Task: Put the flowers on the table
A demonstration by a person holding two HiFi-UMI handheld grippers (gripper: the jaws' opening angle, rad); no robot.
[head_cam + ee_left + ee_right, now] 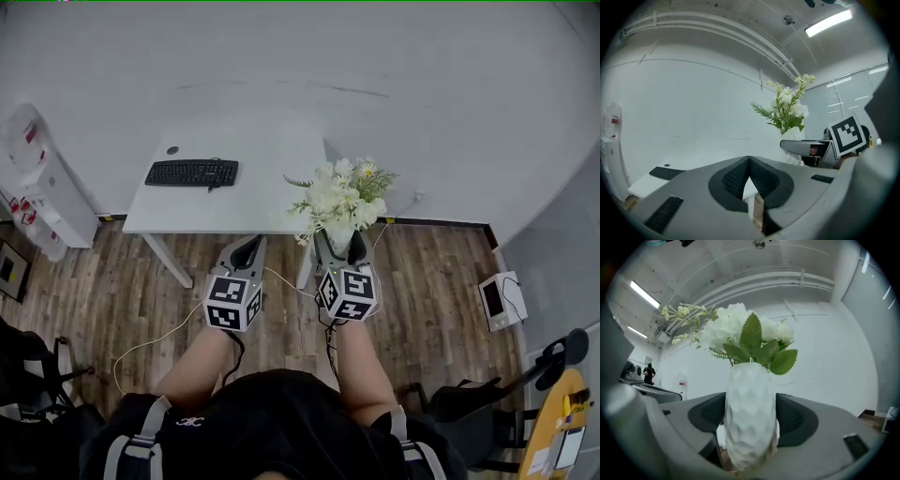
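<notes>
Now, place: vase (339, 234) of flowers (342, 192) sits right of centre in the head view, held in the air near the bench's (253, 206) lower right corner and not yet set down.
Right gripper (340, 251): jaws wide, pads pressing both sides of the vase's belly.
Left gripper (246, 248): jaws together, empty.
Handling: likely ceramic, so stiff, smooth, breakable and top-heavy; grip the belly and keep it upright.
Count: one vase, one bunch, one bench, one keyboard (191, 172), two grippers.

Bright, even light from ceiling strips (828, 22); soft shadows. Gripper views: heavy fisheye, black vignette corners; close-up vase (751, 418) slightly soft.
</notes>
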